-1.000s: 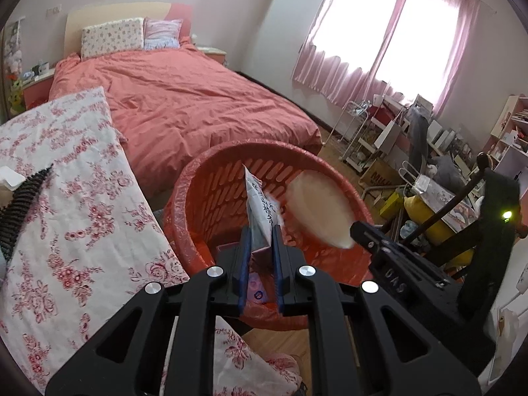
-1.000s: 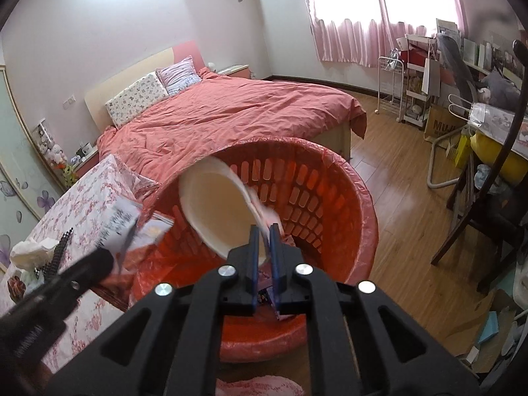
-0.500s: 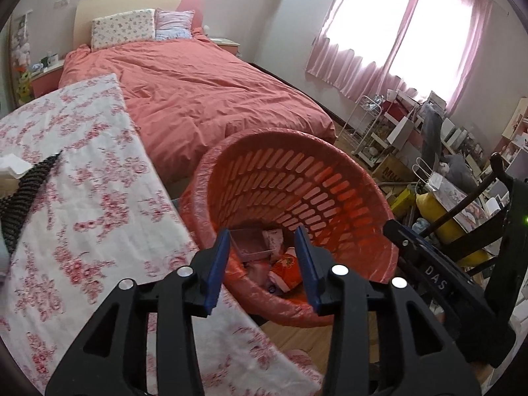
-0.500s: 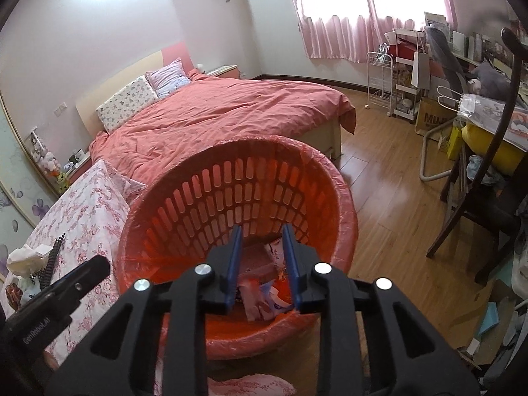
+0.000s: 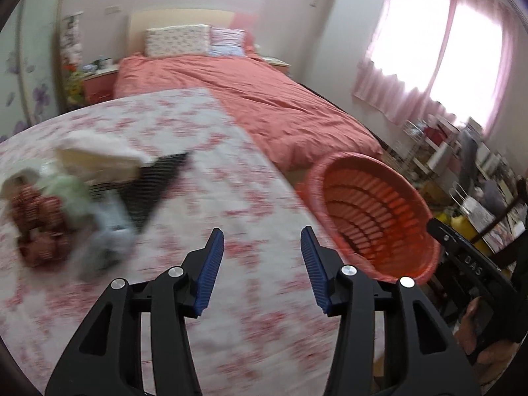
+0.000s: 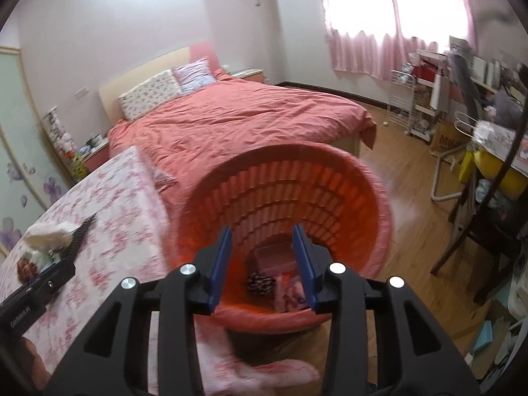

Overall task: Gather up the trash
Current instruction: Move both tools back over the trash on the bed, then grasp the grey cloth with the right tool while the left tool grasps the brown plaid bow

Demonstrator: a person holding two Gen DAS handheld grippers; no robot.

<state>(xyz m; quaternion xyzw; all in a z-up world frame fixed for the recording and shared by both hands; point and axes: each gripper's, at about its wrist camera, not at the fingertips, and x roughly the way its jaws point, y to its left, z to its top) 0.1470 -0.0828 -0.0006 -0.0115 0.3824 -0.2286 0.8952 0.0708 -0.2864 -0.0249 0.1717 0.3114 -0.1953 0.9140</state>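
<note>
Left gripper [image 5: 260,264] now over tablecloth [image 5: 204,204].

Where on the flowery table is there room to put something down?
The table is bare between the trash pile and the basket, right ahead of the open left gripper. The far part toward the bed is bare too. The pile's side is crowded.
</note>
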